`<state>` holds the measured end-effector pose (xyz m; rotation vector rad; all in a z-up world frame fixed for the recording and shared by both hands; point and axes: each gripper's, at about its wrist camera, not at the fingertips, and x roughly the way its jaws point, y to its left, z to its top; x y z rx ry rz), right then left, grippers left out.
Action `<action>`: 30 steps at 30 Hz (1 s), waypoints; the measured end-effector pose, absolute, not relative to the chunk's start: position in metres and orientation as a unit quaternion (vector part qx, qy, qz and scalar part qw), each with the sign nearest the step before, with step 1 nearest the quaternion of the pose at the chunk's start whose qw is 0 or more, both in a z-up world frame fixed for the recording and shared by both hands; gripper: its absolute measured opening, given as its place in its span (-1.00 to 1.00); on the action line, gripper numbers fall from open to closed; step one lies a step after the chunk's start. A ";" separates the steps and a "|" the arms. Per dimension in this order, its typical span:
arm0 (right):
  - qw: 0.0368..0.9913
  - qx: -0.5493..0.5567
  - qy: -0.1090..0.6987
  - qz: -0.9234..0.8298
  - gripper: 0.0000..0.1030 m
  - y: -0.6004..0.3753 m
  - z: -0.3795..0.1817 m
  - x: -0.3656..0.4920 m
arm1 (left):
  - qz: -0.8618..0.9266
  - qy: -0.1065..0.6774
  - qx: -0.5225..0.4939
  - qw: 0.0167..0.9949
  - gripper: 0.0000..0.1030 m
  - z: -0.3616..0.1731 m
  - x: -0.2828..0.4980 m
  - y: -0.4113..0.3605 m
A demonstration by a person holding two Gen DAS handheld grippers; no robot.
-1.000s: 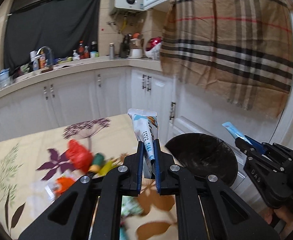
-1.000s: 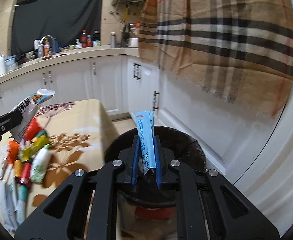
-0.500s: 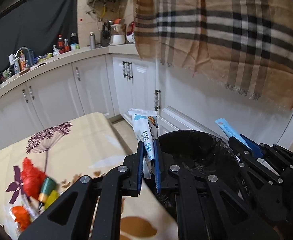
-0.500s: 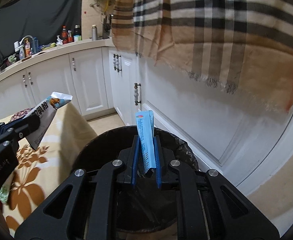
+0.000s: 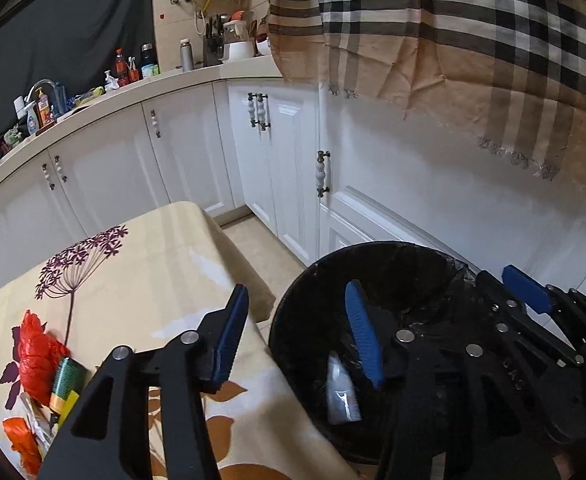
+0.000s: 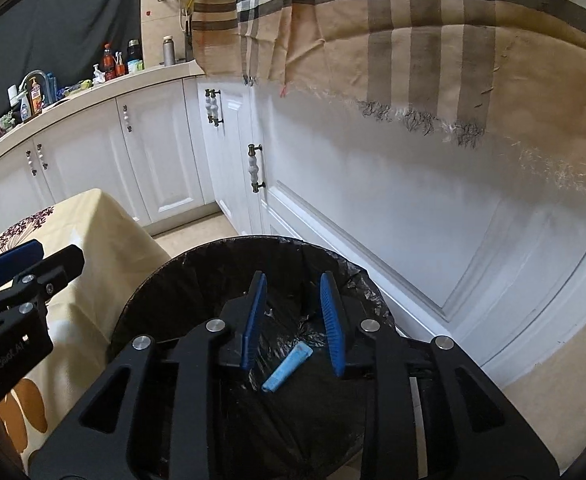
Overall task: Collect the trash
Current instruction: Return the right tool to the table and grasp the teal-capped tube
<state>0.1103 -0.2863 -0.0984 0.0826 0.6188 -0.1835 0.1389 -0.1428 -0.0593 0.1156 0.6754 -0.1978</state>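
Note:
A black-lined trash bin [image 5: 293, 320] [image 6: 221, 256] stands on the floor beside the table. My left gripper [image 5: 299, 334] is open and empty at the bin's left rim; a white wrapper [image 5: 341, 390] lies inside the bin. My right gripper [image 6: 293, 320] is open and empty over the bin; a blue wrapper [image 6: 287, 366] lies inside below it. More trash lies on the table: a red wrapper [image 5: 37, 356], a green and yellow wrapper [image 5: 67, 384] and an orange piece [image 5: 21, 440].
The table has a cream floral cloth [image 5: 141, 272] [image 6: 93, 232]. White cabinets [image 5: 197, 152] run behind, with a cluttered counter [image 5: 93, 96]. A plaid cloth [image 5: 453, 40] hangs above the bin. The other gripper shows at each view's edge [image 5: 533, 320] [image 6: 13, 280].
Both grippers moved over the bin and opened. The white wrapper dropped from the left and the blue wrapper from the right; both now lie in the bin.

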 end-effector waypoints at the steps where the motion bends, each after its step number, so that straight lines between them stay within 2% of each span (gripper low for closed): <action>1: 0.948 0.040 0.304 -0.090 -0.46 -0.286 -0.097 0.110 | -0.095 0.329 0.050 0.938 0.02 -0.056 0.138 -0.140; 6: 0.952 0.039 0.293 -0.083 -0.32 -0.277 -0.084 0.094 | -0.086 0.316 0.038 0.944 0.10 -0.042 0.126 -0.122; 12: 0.958 0.039 0.277 -0.059 -0.28 -0.255 -0.062 0.066 | -0.063 0.297 0.022 0.953 0.17 -0.022 0.096 -0.085; 15: 0.962 0.038 0.267 -0.042 -0.19 -0.238 -0.054 0.048 | -0.045 0.289 0.017 0.956 0.19 -0.016 0.076 -0.061; 30: 0.952 0.004 0.296 0.083 -0.18 -0.127 -0.067 -0.024 | 0.100 0.293 -0.002 0.951 0.28 -0.027 -0.019 0.065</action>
